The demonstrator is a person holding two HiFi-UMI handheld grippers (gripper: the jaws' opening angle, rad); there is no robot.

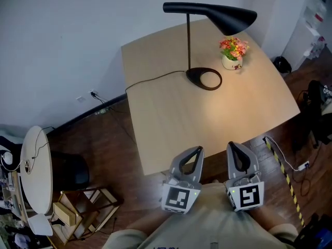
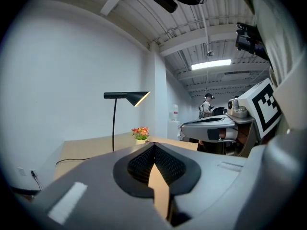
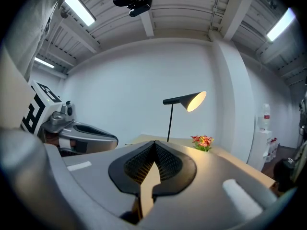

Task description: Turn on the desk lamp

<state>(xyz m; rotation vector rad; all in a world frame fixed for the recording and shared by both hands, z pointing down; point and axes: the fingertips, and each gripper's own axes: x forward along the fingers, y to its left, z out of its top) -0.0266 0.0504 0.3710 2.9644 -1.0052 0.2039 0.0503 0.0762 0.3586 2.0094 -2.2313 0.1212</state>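
From the head view, the lamp (image 1: 223, 15) stands at the far end of the surface (image 1: 171, 123) beside the flowers (image 1: 233, 50), with a warm glow under it. The left gripper (image 1: 196, 150) and right gripper (image 1: 234, 147) hang at the near edge, well apart from it. In the left gripper view, that gripper (image 2: 154, 146) is pressed together at the tips with nothing in it, and the lamp's (image 2: 127, 96) shade shines inside. In the right gripper view, that gripper (image 3: 154, 143) is pressed together and empty too, so I think the lamp (image 3: 189, 100) is lit, and it is best to keep both grippers back from the cord (image 1: 150, 79).
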